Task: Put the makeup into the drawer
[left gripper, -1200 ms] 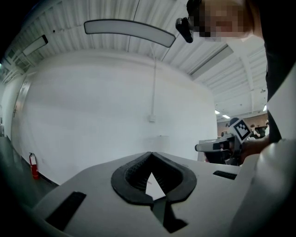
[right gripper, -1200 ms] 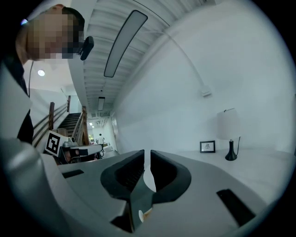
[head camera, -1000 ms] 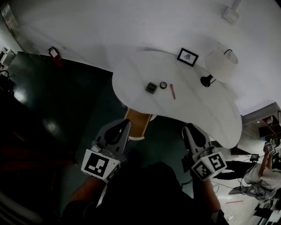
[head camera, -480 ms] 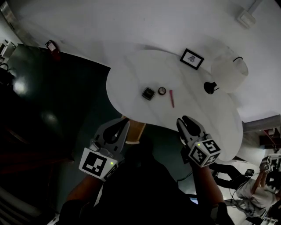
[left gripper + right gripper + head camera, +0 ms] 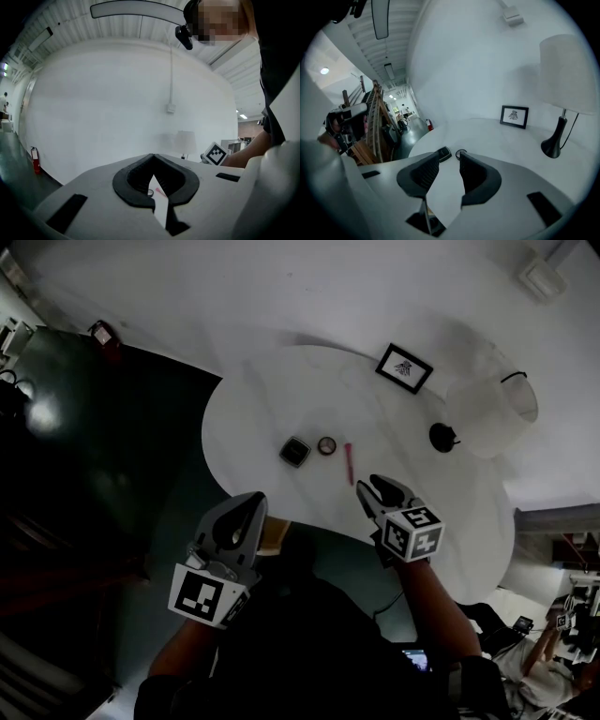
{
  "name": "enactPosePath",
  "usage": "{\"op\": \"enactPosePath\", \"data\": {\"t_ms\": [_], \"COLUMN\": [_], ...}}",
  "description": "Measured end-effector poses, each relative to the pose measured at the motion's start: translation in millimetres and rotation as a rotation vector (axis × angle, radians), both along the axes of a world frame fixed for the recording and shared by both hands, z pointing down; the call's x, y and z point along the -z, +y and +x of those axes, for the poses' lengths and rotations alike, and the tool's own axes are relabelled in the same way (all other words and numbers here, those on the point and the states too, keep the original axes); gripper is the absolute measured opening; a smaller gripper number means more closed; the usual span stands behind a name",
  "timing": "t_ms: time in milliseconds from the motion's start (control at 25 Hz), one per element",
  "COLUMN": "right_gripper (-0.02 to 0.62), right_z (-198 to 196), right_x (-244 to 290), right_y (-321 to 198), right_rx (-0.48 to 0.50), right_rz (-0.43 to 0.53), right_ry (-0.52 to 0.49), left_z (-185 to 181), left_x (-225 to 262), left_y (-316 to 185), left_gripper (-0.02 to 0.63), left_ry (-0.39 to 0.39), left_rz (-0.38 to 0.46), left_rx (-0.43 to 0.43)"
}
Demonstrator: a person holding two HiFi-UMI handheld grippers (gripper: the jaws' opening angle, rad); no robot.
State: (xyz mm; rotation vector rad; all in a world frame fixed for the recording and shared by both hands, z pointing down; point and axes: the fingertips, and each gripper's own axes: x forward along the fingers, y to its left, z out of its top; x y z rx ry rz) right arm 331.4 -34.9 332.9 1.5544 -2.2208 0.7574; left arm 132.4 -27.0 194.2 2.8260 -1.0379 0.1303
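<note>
On the white round table lie a dark square compact, a small round compact and a pink stick. My right gripper hovers over the table's near edge, just right of the pink stick. Its jaws have just been opening and stand open with nothing between them. In the right gripper view the square compact and round compact lie just beyond the fingertips. My left gripper is shut and empty, below the table edge by the wooden drawer.
A framed picture and a white lamp with a black base stand at the table's far right. Dark green floor lies to the left, with a red extinguisher by the wall. The person's body fills the bottom of the head view.
Both grippers have moved forward toward the table. The right one has come over the table edge near the pink stick, and its jaws have parted. The left stays shut.
</note>
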Motion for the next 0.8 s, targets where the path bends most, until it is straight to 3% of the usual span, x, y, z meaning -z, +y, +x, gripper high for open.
{"op": "enactPosePath", "data": {"t_ms": [800], "right_gripper": [0.13], "right_z": [14.4], "right_x": [-126.5], "right_y": [-49.5], "right_rx": [0.121], "right_rz": [-0.3], "right_ry": [0.138], "left_z": [28.4], "left_x": [-41.7], "left_y": [-23.8], "left_gripper": [0.011], "left_ry": [0.029], "left_rz": [-0.059], "left_rx": [0.045]}}
